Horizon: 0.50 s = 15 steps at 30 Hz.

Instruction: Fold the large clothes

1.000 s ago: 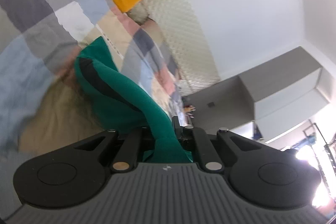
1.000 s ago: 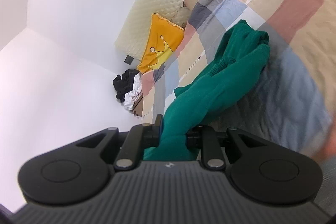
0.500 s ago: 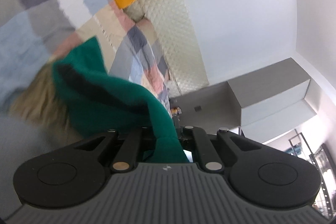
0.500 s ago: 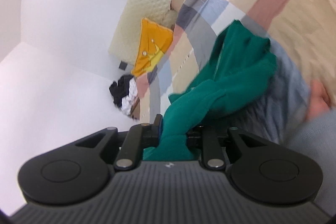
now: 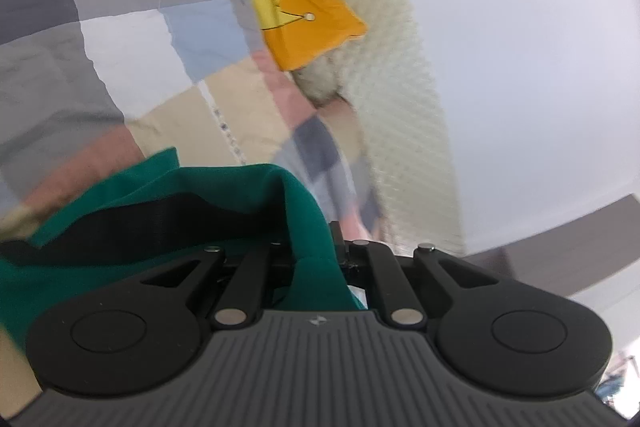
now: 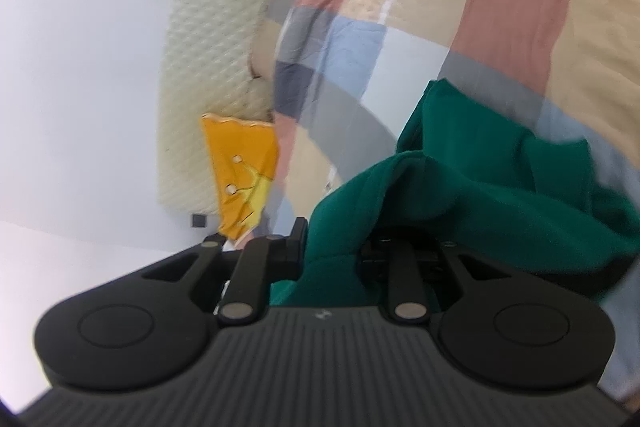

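Note:
A green garment with a black stripe hangs bunched over the patchwork bedspread. My left gripper is shut on one part of it; the cloth drapes to the left of the jaws. In the right wrist view the same green garment spreads to the right, and my right gripper is shut on a fold of it. The fingertips of both grippers are hidden by the cloth.
An orange cushion with a yellow crown lies at the head of the bed; it also shows in the right wrist view. A cream quilted headboard and white wall stand behind. A grey cabinet is at the right.
Both grippers have swung with the garment held; the views have rotated and come closer to the bedspread. The cloth is now more bunched near the jaws. Both stay shut.

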### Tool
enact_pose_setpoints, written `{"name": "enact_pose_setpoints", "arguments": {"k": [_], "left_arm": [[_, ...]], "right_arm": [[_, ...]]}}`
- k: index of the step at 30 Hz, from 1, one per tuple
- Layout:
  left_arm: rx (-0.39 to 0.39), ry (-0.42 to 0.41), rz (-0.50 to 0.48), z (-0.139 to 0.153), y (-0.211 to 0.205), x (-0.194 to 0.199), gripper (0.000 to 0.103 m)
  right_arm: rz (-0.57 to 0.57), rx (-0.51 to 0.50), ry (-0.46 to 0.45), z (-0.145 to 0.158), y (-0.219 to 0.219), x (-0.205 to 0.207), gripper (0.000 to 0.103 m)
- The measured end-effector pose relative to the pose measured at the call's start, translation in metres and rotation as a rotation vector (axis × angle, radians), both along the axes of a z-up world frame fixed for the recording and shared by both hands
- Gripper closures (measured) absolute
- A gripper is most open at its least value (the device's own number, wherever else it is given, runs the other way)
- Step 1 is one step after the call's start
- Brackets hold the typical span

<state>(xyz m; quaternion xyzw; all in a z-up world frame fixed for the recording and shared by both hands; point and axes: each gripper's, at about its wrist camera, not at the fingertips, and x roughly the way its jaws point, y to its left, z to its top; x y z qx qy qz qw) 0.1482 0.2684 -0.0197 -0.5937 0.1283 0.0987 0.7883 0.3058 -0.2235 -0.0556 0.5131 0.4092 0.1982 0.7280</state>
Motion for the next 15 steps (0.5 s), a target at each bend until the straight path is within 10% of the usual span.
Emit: {"name": "enact_pose_setpoints", "arguments": {"k": [4, 15], "left_arm": [[0.143, 0.064, 0.005, -0.035, 0.007, 0.042, 0.094], [0.136, 0.195, -0.022, -0.143, 0.047, 0.128, 0.094]], "right_arm": [[0.033, -0.046, -0.032, -0.032, 0.010, 0.032, 0.078], [0.050, -0.066, 0.076, -0.118, 0.032, 0.115, 0.078]]}}
